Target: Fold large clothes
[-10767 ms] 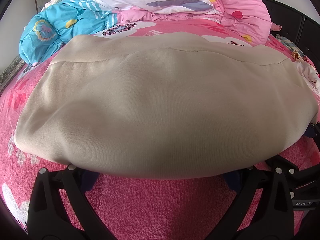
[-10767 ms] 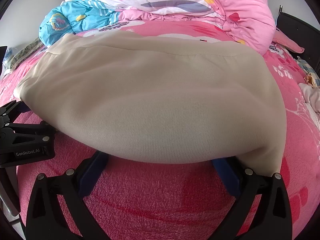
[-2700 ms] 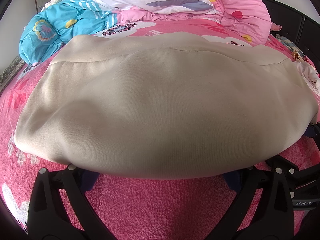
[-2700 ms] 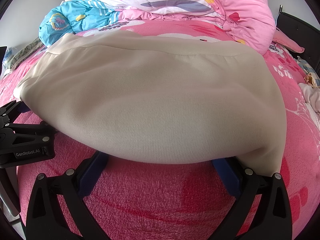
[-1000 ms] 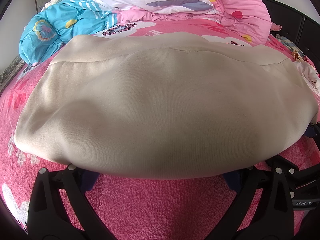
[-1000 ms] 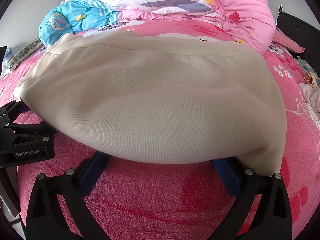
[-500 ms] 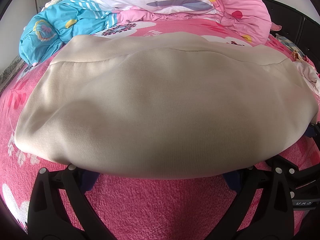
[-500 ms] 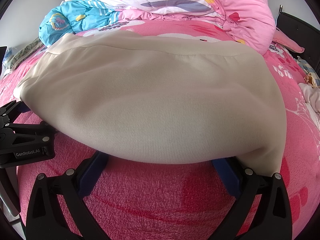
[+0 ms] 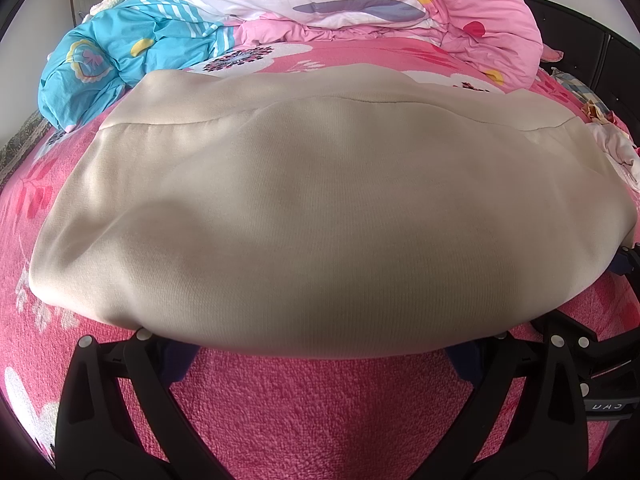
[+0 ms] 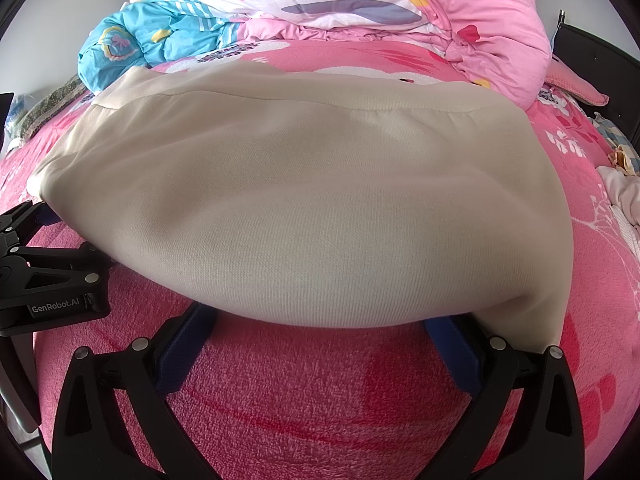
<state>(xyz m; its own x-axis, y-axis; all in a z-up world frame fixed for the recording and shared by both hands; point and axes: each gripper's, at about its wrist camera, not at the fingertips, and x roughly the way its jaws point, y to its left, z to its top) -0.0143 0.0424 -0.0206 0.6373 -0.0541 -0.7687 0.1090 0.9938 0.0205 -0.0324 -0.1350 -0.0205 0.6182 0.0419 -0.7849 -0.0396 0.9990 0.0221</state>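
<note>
A large beige knit garment (image 9: pixel 320 216) lies folded flat on the pink bed cover (image 9: pixel 320 408); it also fills the right wrist view (image 10: pixel 304 208). My left gripper (image 9: pixel 320 354) is open at its near edge, and the cloth hides the blue fingertips (image 9: pixel 176 360). My right gripper (image 10: pixel 316 332) is open too, further right along the same edge, its blue fingertips (image 10: pixel 188 340) tucked under the hem. Each gripper shows at the side of the other's view: the right one (image 9: pixel 616 364) and the left one (image 10: pixel 48 276).
A pink and white quilt (image 9: pixel 400 4) and a blue quilt (image 9: pixel 120 56) are heaped beyond the garment. Small loose clothes (image 10: pixel 624 192) lie at the right edge of the bed. A dark headboard (image 10: pixel 592 56) stands at the far right.
</note>
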